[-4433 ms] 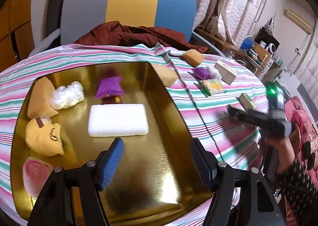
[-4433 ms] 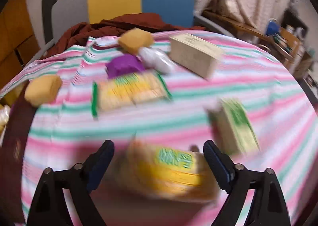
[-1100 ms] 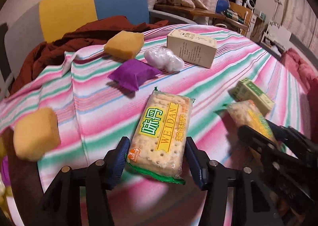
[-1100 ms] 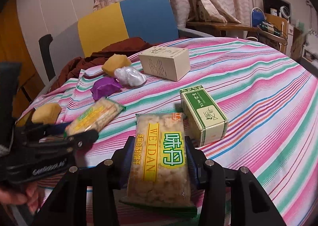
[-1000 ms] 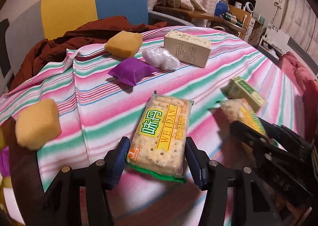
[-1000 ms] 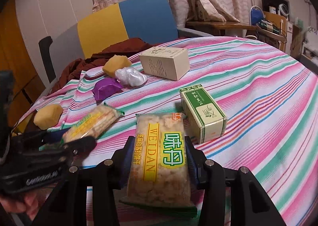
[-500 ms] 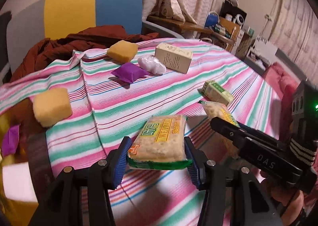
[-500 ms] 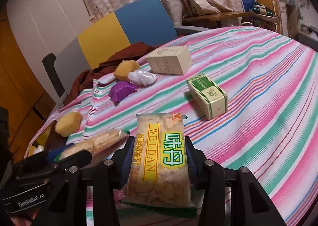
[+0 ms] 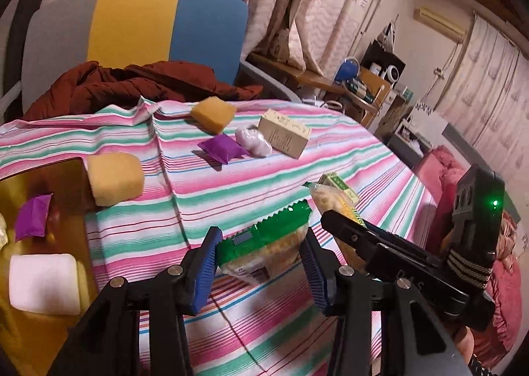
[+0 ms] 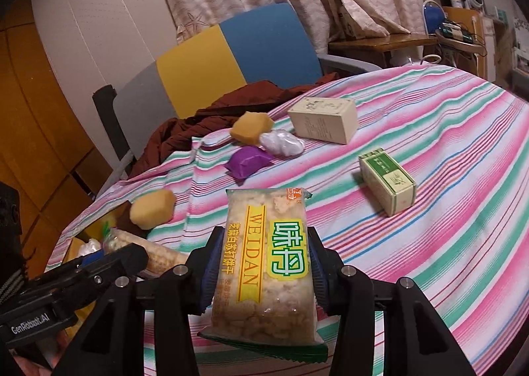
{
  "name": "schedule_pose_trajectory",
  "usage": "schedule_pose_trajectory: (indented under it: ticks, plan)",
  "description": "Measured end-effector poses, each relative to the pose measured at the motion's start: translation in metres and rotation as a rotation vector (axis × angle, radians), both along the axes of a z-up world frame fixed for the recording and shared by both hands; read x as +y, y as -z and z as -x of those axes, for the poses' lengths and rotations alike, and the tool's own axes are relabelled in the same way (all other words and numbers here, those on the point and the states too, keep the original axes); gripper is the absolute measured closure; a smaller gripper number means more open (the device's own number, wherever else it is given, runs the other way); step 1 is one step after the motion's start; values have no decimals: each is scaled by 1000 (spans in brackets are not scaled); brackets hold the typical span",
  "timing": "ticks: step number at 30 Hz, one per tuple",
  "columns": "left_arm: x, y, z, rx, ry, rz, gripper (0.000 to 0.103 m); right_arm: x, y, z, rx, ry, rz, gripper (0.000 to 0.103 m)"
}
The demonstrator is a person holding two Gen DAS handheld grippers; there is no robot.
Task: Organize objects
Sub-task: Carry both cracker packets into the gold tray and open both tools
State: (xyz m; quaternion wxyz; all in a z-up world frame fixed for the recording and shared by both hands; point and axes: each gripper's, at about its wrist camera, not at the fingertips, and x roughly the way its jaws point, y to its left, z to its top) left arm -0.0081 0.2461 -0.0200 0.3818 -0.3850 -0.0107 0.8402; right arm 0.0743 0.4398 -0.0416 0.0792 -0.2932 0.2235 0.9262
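In the left wrist view my left gripper (image 9: 261, 238) has its blue pads pressed on a green-edged cracker pack (image 9: 264, 250) held clear of the striped tablecloth; its jaws are still closing on it. My right gripper (image 10: 264, 245) is shut on a second cracker pack (image 10: 264, 263) with a yellow label, also lifted. Each gripper shows in the other's view: the right gripper (image 9: 396, 263) to the right, the left gripper (image 10: 82, 273) at lower left. A gold tray (image 9: 71, 174) lies at the left, holding a purple sachet (image 9: 31, 220) and a white block (image 9: 44, 283).
On the cloth lie a yellow sponge (image 9: 114, 177) by the tray's corner, another yellow sponge (image 9: 215, 113), a purple sachet (image 9: 223, 147), a white plastic wad (image 9: 253, 141), a beige box (image 10: 324, 124) and a green box (image 10: 386, 181). A chair with a brown garment (image 9: 132, 78) stands behind.
Both grippers have risen from the cloth with their cracker packs. The left one has swung towards the tray, and its pack has tipped so the green end faces the camera.
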Motion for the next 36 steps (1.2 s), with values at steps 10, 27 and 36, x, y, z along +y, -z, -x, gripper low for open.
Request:
schedule_pose_trajectory:
  ticks: [10, 27, 36]
  plan:
    - [-53, -28, -1, -12, -65, -143, 55, -32, -24, 2, 40, -79, 2, 55]
    - [-201, -30, -6, 47, -359, -122, 55, -162, -40, 39, 37, -464, 4, 55]
    - [-251, -2, 1, -64, -508, -100, 48, -216, -25, 49, -5, -605, -7, 35]
